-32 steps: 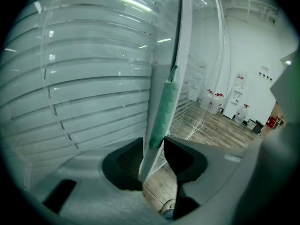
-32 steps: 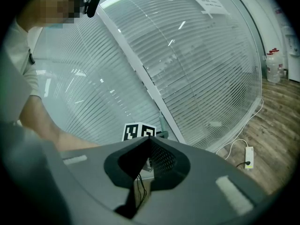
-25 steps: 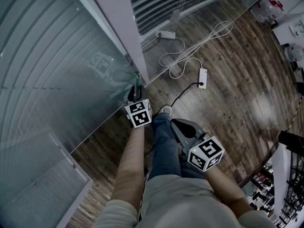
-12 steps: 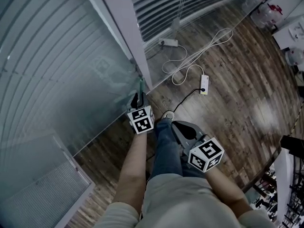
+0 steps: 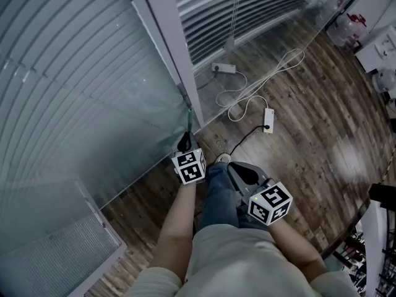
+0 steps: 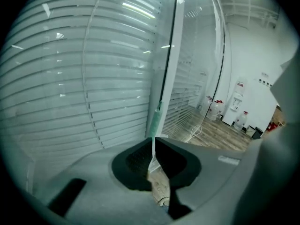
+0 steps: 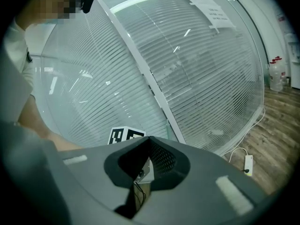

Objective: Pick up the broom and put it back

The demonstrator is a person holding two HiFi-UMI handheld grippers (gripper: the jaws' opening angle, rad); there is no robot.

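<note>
Paper notice (image 7: 216,12), right gripper view only

Teal broom handle (image 6: 154,117), brown wood floor (image 5: 312,107), wht blinds (image 5: 247,5).

Right tool (image 7: 149,138), jaws pressed together with nothing between, facing blind-covered glass wall (image 7: 187,78); marker cube (image 7: 126,136) just beyond, power strip (image 7: 247,164) on wooden floor (image 7: 279,135).

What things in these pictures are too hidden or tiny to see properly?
Broom's brush end: left gripper view, the left claw, which has just been closing on the thin handle, covers everything below.
Paper notices: right gripper view, print too small.
Bottles: left gripper view, far off, blurry.
Dark rack: head view, cut by the corner.
</note>
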